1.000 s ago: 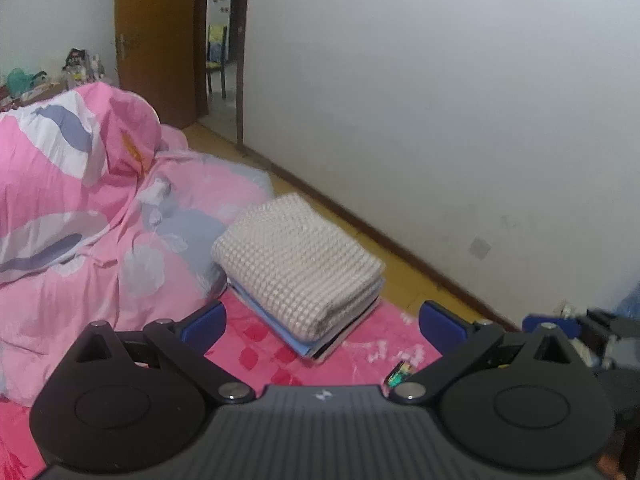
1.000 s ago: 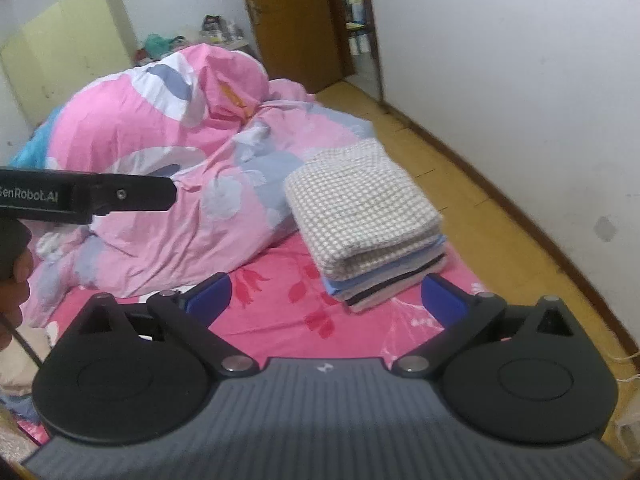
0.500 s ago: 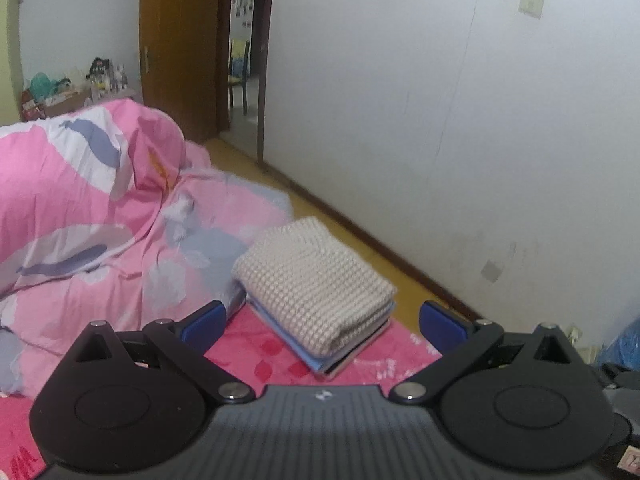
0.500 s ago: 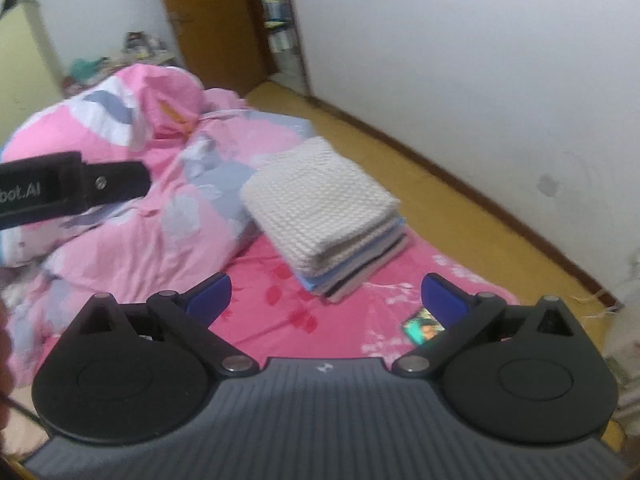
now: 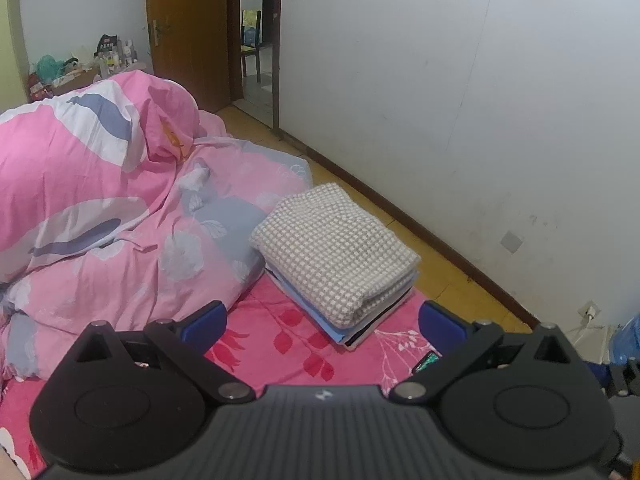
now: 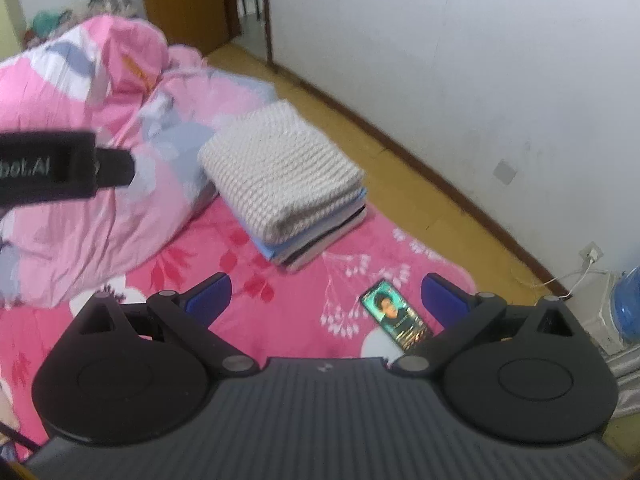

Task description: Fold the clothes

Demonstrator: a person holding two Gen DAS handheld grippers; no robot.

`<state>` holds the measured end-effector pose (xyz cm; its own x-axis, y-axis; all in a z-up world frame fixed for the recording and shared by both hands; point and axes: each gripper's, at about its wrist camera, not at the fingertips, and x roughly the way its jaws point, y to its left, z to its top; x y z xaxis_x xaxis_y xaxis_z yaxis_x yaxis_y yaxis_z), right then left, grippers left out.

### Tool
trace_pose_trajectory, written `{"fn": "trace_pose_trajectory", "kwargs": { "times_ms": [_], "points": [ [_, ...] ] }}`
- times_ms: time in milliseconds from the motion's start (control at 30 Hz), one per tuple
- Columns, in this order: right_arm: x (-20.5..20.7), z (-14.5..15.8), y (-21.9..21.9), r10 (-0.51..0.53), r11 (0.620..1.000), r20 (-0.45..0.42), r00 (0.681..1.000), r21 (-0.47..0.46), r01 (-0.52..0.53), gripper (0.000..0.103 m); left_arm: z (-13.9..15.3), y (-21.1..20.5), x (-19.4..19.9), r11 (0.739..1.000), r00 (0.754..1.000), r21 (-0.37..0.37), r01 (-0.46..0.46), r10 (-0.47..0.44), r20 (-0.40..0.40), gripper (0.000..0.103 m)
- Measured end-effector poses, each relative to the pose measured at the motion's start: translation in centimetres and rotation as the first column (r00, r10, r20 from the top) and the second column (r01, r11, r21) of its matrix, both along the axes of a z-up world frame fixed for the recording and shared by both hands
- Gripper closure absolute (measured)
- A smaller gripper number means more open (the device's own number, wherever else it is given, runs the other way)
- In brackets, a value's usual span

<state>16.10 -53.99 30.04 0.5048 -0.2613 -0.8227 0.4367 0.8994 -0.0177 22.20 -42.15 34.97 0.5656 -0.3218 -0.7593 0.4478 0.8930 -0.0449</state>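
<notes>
Folded clothes (image 5: 334,256) form one stack on the pink bed sheet (image 5: 280,344), at 12 o'clock from both tools; a waffle-weave piece lies on top, with blue and what appears to be striped layers beneath. Left tool (image 5: 322,320): fingers spread wide, nothing held. Right tool (image 6: 326,298): fingers spread wide, nothing held. A crumpled pink duvet (image 5: 100,208) touches the stack at 9 o'clock. A phone (image 6: 396,316) lies on the sheet at 5 o'clock from the stack.
</notes>
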Motion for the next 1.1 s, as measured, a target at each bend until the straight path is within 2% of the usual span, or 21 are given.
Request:
{"fn": "trace_pose_trajectory", "kwargs": {
  "times_ms": [300,1100],
  "points": [
    [1.0,-0.3,1.9,0.06,0.997,-0.041,0.997,-0.043,-0.062,0.001,-0.6,0.4,0.3,1.0,1.0,0.007,-0.01,0.01,-0.027,0.001],
    [1.4,0.1,2.1,0.022,0.994,-0.005,1.0,-0.106,-0.022,0.001,-1.4,1.2,-0.3,0.998,0.997,0.053,-0.023,0.026,-0.067,0.001]
  ]
}}
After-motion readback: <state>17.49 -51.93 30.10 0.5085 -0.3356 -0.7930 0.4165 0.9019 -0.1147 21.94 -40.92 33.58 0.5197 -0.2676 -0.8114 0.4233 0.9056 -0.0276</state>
